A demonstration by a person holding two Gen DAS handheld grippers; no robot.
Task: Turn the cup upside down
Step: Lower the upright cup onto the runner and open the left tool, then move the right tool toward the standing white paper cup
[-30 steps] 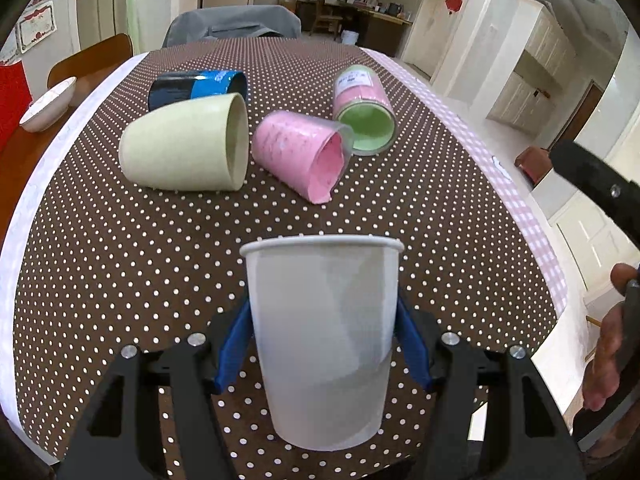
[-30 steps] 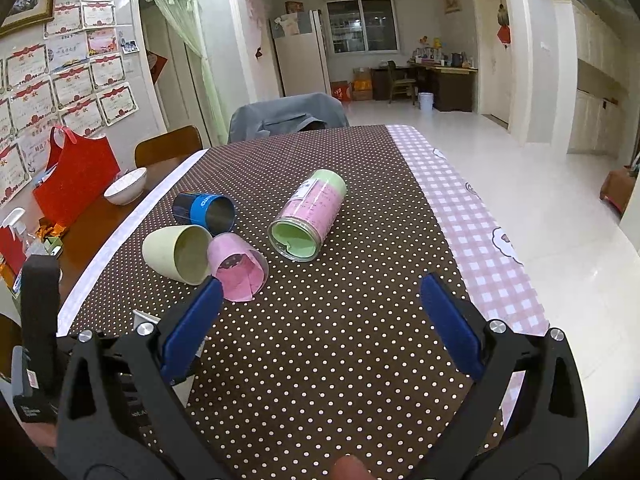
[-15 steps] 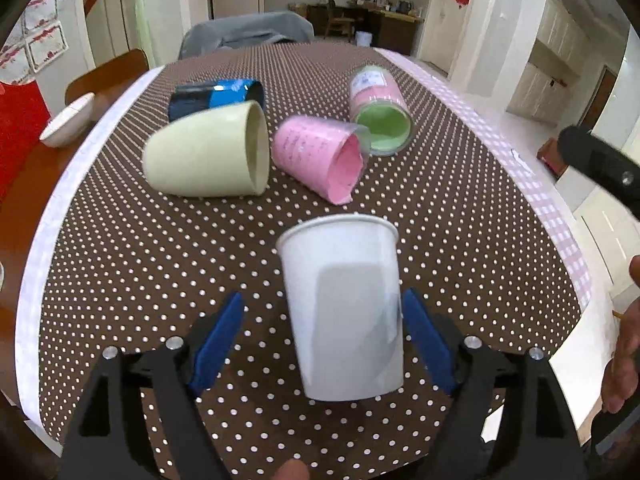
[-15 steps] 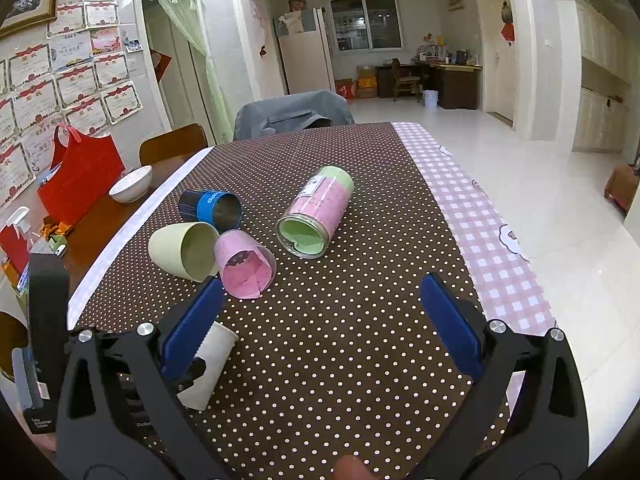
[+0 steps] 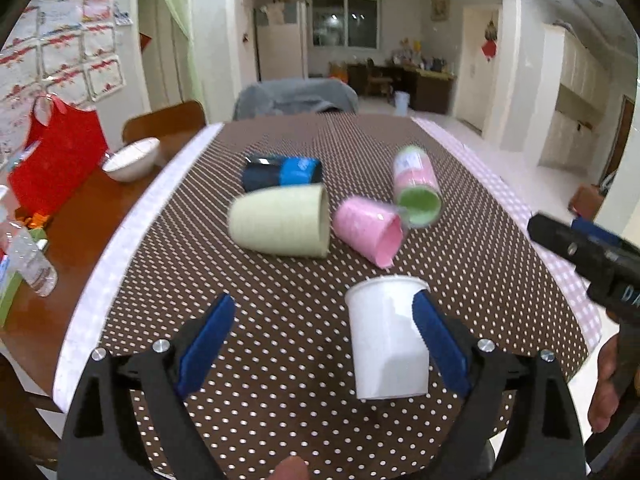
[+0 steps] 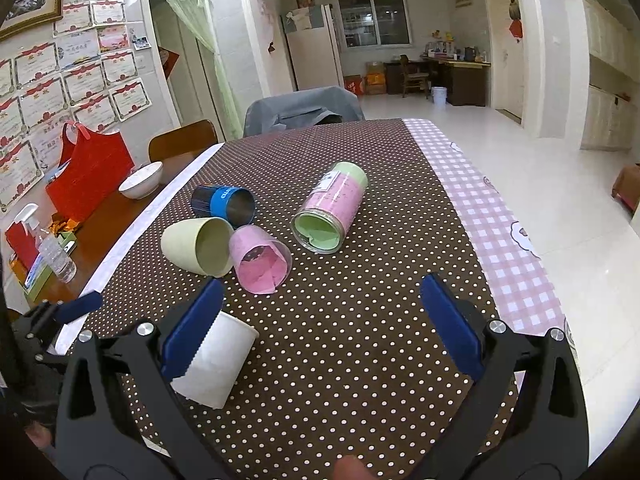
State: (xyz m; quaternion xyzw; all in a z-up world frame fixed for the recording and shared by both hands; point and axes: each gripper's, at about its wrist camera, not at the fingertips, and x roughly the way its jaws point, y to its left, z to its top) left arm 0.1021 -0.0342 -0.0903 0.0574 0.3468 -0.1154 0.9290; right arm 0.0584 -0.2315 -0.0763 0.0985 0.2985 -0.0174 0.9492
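Left wrist view: left gripper [image 5: 320, 344] spread wide, holding nothing. White paper cup [image 5: 386, 338] stands on the brown dotted tablecloth [image 5: 280, 380], narrow end down, wide rim on top, so upright and not inverted. It sits just inside the right blue finger [image 5: 438, 348] (contact unclear, the finger overlaps it). Left finger is well apart from it. Beyond lie four cups on their sides: pale green cup [image 5: 282, 222], pink cup [image 5: 370, 230], blue cup [image 5: 282, 172], pink-and-green tumbler [image 5: 416, 188]. Part of the right gripper body shows at the right edge, fingers out of sight here.

Right wrist view: right gripper [image 6: 320, 320] also splayed open, empty, above bare tablecloth [image 6: 340, 360]. The white cup [image 6: 214, 364] shows at lower left, partly behind the left blue finger [image 6: 192, 334]. This view looks into the lying cups' mouths (hidden in the other view): pale green cup [image 6: 200, 244], pink cup [image 6: 260, 258], blue cup [image 6: 224, 204], tumbler [image 6: 330, 212]. Only here: pink checked cloth strip [image 6: 500, 240] along the table's right side.
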